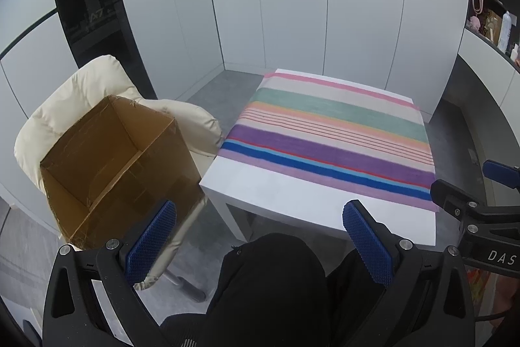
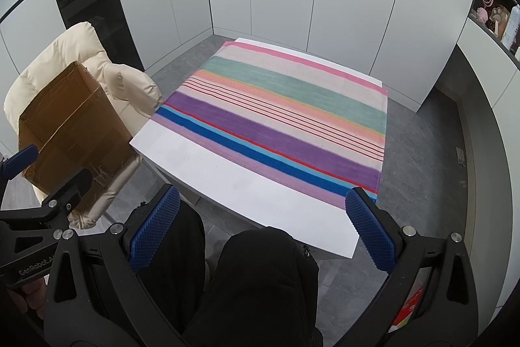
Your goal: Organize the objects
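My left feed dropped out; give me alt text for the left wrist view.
The open left tool hovers empty above the person's dark-clothed lap, facing a white table covered by a striped cloth. An empty cardboard box sits on a cream chair at left.

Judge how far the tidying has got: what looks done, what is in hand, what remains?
Done: nothing shown either way; the striped cloth lies flat on the white table with nothing on it, and the cardboard box on the cream chair looks empty. In hand: nothing; left claw and right claw are open. Left: no loose objects in view.
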A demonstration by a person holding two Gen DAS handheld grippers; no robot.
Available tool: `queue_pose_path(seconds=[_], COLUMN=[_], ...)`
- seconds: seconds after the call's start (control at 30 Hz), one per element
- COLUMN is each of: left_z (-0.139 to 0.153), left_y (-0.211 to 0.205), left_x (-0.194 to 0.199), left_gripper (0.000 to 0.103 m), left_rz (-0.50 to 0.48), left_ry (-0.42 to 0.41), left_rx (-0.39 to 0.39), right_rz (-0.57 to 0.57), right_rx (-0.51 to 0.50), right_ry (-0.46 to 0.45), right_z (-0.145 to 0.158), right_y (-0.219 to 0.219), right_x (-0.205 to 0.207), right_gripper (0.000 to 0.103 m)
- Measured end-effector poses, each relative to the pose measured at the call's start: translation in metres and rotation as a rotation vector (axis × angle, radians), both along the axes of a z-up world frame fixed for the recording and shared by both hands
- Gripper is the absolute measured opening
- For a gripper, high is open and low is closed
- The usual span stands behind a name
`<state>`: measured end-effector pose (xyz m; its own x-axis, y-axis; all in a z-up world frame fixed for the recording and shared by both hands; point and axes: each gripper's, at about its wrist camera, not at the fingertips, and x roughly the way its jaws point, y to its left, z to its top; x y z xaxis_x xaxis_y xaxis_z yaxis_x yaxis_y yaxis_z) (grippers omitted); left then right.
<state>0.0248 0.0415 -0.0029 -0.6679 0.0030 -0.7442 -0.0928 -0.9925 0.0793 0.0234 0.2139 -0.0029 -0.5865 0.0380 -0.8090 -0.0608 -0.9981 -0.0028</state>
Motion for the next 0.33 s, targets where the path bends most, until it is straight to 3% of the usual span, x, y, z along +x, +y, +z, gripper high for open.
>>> queue_pose_path(seconds=[0.33], left_z=[-0.0016], left_y=[0.0003], left_x=[0.0005], left_gripper=[0.103], left_rz=[0.0], left_ry=[-0.008], left_rx=[-0.003], right_rz=[0.001], right_rx=[0.0], right_ry=[0.001], right_z=[0.0001], right_y=[0.0002], right_x=[0.0], right_gripper=[0.103])
